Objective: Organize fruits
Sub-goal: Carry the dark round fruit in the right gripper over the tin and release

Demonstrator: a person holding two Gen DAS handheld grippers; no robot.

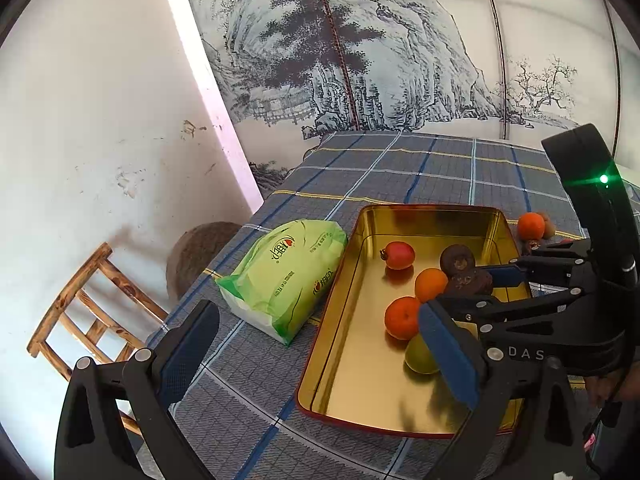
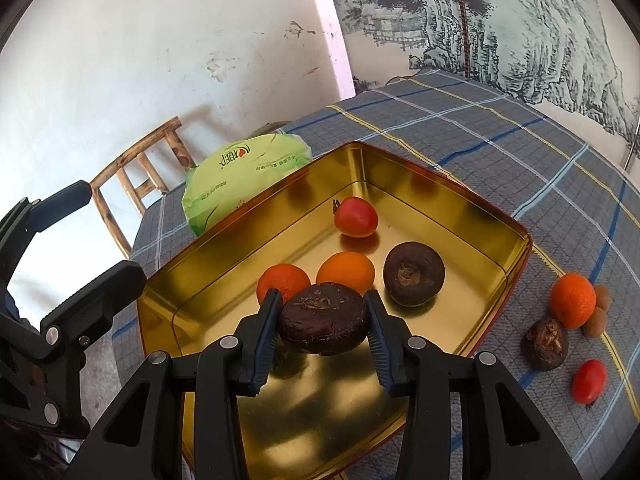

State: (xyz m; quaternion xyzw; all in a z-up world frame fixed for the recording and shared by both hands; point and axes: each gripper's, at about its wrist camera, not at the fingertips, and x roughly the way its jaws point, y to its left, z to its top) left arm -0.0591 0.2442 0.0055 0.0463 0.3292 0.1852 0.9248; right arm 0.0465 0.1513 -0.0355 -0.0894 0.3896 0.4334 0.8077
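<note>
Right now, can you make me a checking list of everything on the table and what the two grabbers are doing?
Surface: plaid tablecloth over the table.
Job's things: gold tin holds a red fruit, two oranges, a brown fruit and a green fruit. Outside it: orange, brown fruit, red fruit, two small tan fruits.
Clutter: green tissue pack beside the tin.
Grippers: right gripper shut on a dark brown fruit above the tin; left gripper open, holding nothing.
Cables: nothing seen.
Surroundings: wooden chair, marked white wall, landscape painting.
</note>
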